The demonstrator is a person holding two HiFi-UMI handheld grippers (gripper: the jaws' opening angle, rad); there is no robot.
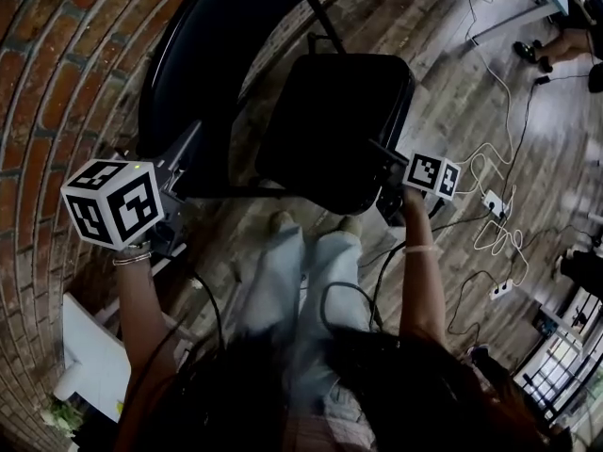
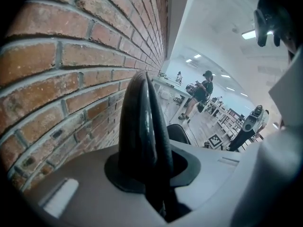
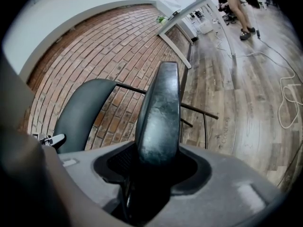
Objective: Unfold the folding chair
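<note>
The black folding chair stands against the brick wall, its curved backrest (image 1: 207,55) at upper left and its padded seat (image 1: 330,121) in the middle of the head view. My left gripper (image 1: 188,147) is shut on the backrest's lower edge, which rises edge-on as a dark blade (image 2: 142,126) in the left gripper view. My right gripper (image 1: 379,151) grips the seat's right edge. In the right gripper view the seat edge (image 3: 161,112) stands between the jaws, with the backrest (image 3: 80,112) and the thin black frame tubes (image 3: 199,110) behind it.
A brick wall (image 1: 57,64) runs along the left. White cables and a power strip (image 1: 495,205) lie on the wooden floor to the right. The holder's jeans-clad legs (image 1: 301,271) stand just below the seat. A person (image 2: 201,96) stands far off among tables.
</note>
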